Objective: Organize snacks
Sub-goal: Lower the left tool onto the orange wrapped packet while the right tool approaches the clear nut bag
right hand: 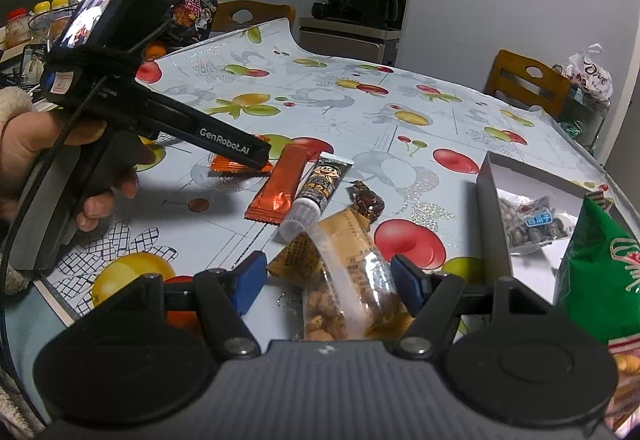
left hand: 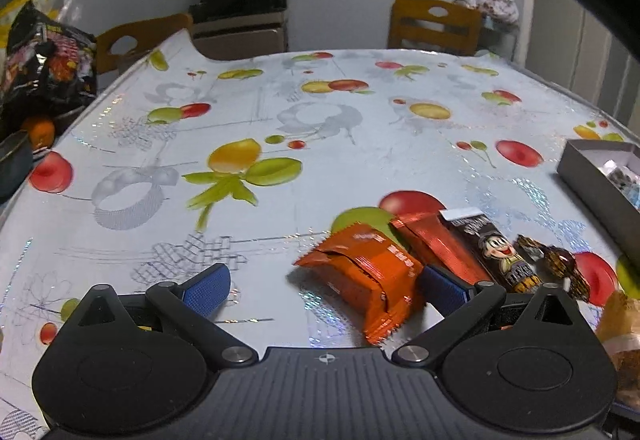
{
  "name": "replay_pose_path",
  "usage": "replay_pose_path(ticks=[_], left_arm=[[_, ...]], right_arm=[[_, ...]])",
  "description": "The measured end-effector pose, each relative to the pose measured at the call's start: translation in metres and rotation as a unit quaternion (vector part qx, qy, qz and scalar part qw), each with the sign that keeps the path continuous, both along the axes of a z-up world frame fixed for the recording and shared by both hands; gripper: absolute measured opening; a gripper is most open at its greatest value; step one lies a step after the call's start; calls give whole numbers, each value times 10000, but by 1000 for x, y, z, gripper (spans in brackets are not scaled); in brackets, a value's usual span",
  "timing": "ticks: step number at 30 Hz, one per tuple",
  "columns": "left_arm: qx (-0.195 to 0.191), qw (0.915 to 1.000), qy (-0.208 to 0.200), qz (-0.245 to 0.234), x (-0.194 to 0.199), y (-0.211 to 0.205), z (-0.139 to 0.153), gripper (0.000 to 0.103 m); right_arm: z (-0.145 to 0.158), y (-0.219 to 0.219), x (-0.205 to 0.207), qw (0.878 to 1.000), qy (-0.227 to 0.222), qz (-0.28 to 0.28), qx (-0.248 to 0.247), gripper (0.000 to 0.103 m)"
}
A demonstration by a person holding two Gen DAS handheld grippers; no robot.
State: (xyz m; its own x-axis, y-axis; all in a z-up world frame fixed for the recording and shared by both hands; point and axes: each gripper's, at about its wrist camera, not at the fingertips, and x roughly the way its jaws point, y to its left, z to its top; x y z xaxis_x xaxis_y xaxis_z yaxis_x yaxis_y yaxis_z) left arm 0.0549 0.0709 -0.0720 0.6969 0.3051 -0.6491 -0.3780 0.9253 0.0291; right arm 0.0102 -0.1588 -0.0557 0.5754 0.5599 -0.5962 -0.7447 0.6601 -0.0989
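1. Left gripper (left hand: 324, 290): jaws stand wide open, nothing pressed. The orange packet (left hand: 362, 274) lies between them on the table (left hand: 280, 168), close against the right-hand blue pad (left hand: 444, 292) and well clear of the other pad

2. Right gripper (right hand: 326, 282): jaws part open over the clear nut bag (right hand: 340, 280). Both pads stand beside the bag with a visible gap on the left side; judged not yet gripping

3. Location of goods: the orange packet sits at the left end of a loose row, followed by the red stick packet (right hand: 282, 184), the cartoon-printed tube (right hand: 316, 192) and a dark wrapped candy (right hand: 366, 200). The grey box (right hand: 486, 208) at the right already holds a bag of seeds (right hand: 532, 224); a green bag (right hand: 600, 264) leans at its near corner

4. Handling, orange packet: judged light, foil-wrapped, slick and crinkly, with soft contents that may crush. Take it across the plump middle, not the crimped end fins, which would fold and slip

5. Handling, nut bag: judged light, limp and slippery film with loose contents that shift. Grip the bunched upper part rather than the bulging base

6. Risk: an off-centre close may push the orange packet sideways rather than seize it
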Motion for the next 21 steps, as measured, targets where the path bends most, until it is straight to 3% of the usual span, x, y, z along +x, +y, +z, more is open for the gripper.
replay_pose_path(ticks=[3,11,14,16,21], left_arm=[[-170,9998,63,-82,0,1,-4,103],[-116,9998,56,-149,-1,2,-5,102],[-67,9997,-46,-228,-3,0,-4,89],[-29,9995,-114,-287,-5,-1,-2,74],[-20,9994,-161,-306,-5,-1,-2,69]], right_arm=[[0,0,-1,10000,-2,-8,7,68],[0,0,-1,10000,12,-2,18,68],[0,-1,-1,10000,11,-5,26,68],[0,-1,-1,10000,10,-7,37,68],[0,-2,-2,10000,8,-7,52,68]])
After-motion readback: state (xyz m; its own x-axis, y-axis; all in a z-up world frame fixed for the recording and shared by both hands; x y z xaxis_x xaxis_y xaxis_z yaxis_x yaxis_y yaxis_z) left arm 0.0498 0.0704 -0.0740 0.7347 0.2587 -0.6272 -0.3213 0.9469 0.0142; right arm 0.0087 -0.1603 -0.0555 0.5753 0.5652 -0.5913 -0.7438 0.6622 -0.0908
